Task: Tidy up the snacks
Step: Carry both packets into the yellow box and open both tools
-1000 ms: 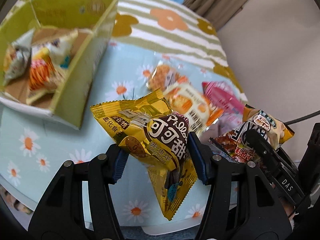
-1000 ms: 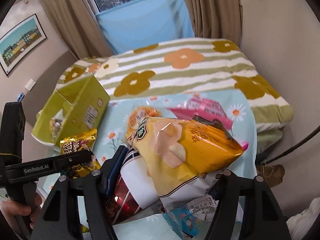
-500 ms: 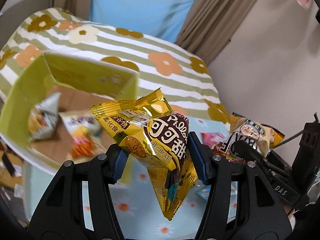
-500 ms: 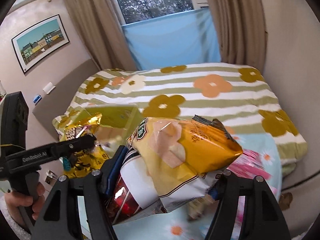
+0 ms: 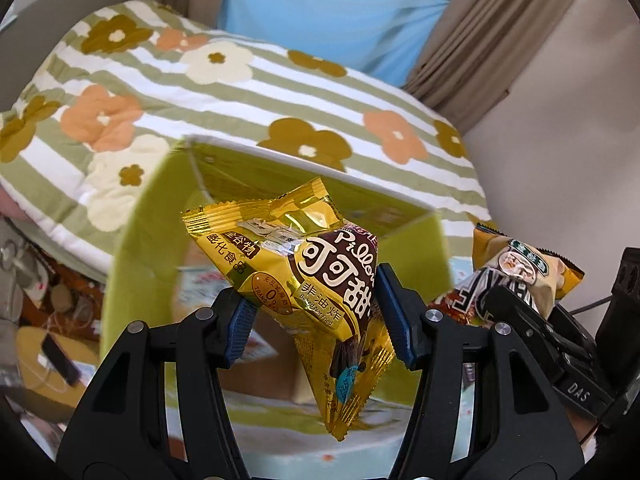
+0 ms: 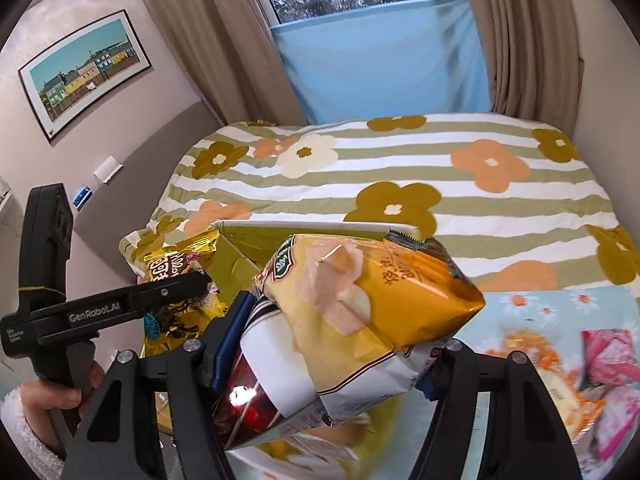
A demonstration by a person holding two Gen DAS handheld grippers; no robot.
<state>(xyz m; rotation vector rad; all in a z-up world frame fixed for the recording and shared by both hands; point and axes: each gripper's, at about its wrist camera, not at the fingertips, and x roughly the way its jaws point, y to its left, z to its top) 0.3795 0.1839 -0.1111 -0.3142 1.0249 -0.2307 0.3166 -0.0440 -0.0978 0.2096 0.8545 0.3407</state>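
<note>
Left tongs (image 5: 316,320) clenched on gold packet (image 5: 296,264), right tongs (image 6: 332,356) on yellow bag (image 6: 360,300); light, crinkly, slippery, crushable; best pinched mid-body.

We see a shiny gold snack packet (image 5: 296,264) with a brown panel bearing white lettering. Beside it, a second packet (image 6: 360,320) is orange-yellow fading to pale yellow, with a white lower part edged in thin dark lines and a glossy red patch. Behind both sits a lime-green box (image 5: 136,248) with a white rim. The bedspread (image 6: 440,168) has olive-green and white stripes, scattered with mustard, peach and cream flowers. A pale blue cloth (image 6: 560,312) carries white daisies with orange centres. The curtains (image 6: 516,40) are taupe.
</note>
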